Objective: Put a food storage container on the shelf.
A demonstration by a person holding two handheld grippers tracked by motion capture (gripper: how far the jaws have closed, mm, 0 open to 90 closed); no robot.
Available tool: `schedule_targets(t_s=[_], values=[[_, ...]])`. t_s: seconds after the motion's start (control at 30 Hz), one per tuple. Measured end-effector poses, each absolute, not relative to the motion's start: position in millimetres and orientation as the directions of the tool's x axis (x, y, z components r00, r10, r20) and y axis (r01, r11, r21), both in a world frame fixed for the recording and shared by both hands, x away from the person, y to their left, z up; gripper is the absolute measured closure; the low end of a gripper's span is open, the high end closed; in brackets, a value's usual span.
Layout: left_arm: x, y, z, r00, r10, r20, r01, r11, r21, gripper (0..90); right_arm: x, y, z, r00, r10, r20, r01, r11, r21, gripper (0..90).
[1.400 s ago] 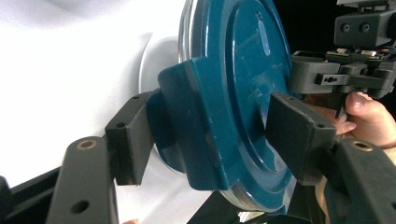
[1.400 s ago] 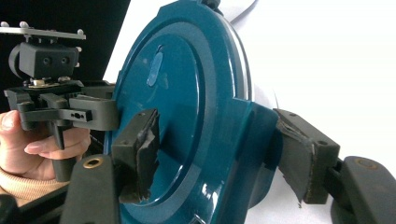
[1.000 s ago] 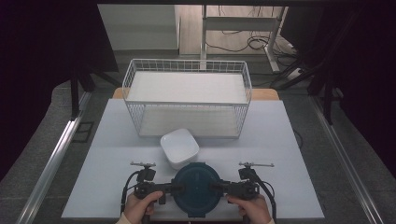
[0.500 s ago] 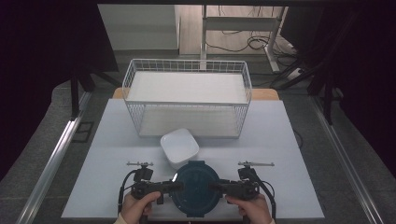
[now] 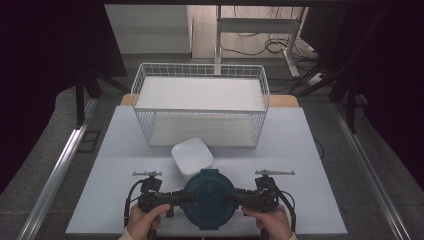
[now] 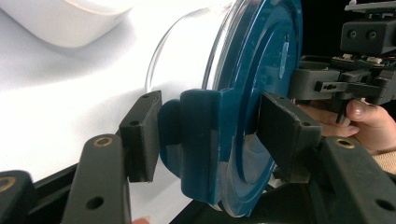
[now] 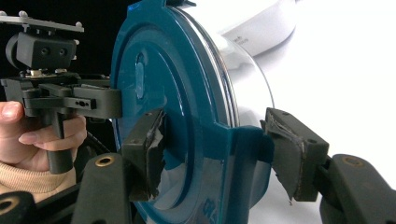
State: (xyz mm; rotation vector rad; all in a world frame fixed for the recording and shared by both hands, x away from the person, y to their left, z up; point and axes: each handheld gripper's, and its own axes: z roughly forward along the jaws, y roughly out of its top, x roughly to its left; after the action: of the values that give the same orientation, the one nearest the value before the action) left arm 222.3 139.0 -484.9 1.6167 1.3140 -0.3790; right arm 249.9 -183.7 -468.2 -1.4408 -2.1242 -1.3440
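We had both grippers clamped on the lid's (image 5: 208,199) side latches at lower centre: left gripper (image 6: 210,140), right gripper (image 7: 215,154). The lid was still on its clear container (image 6: 187,60); unlatching remained, we judged.

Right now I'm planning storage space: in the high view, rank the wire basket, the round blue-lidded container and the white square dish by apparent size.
1. wire basket, clearly the largest, though farthest from the camera.
2. blue-lidded container.
3. white square dish, somewhat smaller, but partly hidden behind the container and farther off, so this order is less sure.
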Motion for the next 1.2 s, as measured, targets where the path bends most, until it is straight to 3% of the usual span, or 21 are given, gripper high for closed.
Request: schedule_targets(t_s=[1.2], values=[[276,154,-403,0.451,0.575,-0.683,0.812,0.053,0.581,41.7,302,-169,-387,-0.573,0.592,0.566,0.744,0.085,0.663,40.5]])
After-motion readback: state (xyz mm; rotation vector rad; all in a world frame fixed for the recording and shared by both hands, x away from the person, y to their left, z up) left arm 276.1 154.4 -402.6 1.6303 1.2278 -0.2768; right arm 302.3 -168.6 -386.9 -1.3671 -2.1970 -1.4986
